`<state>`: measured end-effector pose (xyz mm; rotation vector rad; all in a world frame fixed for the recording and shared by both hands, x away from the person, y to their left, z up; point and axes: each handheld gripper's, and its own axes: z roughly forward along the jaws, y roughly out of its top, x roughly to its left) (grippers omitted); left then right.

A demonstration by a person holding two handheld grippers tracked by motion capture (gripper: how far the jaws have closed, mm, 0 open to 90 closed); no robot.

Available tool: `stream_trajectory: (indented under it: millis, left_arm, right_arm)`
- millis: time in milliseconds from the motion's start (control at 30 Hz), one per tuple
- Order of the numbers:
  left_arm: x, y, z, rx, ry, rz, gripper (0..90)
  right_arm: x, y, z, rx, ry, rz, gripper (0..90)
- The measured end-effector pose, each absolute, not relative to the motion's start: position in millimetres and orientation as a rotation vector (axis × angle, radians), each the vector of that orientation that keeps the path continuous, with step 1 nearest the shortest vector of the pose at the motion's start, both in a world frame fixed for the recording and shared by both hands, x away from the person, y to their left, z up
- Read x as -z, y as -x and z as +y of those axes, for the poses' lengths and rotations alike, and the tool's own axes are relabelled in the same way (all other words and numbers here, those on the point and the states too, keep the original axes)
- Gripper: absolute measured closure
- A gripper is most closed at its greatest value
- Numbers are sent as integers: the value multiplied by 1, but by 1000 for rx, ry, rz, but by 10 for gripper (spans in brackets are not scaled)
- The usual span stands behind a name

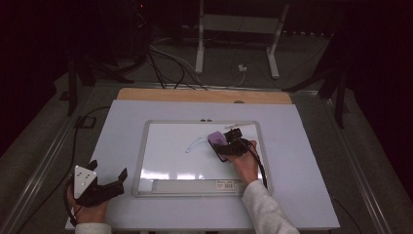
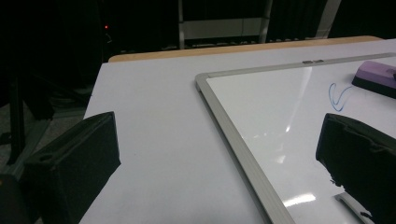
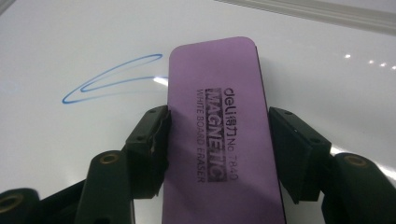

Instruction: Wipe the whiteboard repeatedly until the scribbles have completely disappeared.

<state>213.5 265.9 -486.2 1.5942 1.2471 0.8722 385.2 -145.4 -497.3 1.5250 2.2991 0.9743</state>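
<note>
We see the right hand-held gripper (image 3: 217,135) clamped on the purple eraser (image 3: 224,135), apparently flat on the whiteboard (image 1: 170,146) just beside a blue scribble (image 3: 112,77). The left hand-held gripper (image 1: 108,178) rests on the counter (image 1: 302,161), jaws wide apart, holding nothing.

A purple eraser (image 3: 224,130) is laid flat on the whiteboard (image 1: 165,161), just beside a blue scribble (image 3: 109,79).

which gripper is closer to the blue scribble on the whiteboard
Right. The right gripper holds the purple eraser on the whiteboard, right beside the blue scribble. The left gripper sits off the board, near the table's front left corner.
</note>
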Motion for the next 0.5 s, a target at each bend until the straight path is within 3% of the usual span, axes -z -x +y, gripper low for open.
stream_trajectory:
  millis: [500]
  left_arm:
    - [486, -214, 265, -872, -1598, 1247, 4]
  right_arm:
    - [497, -370, -108, -1022, -1298, 2495, 411]
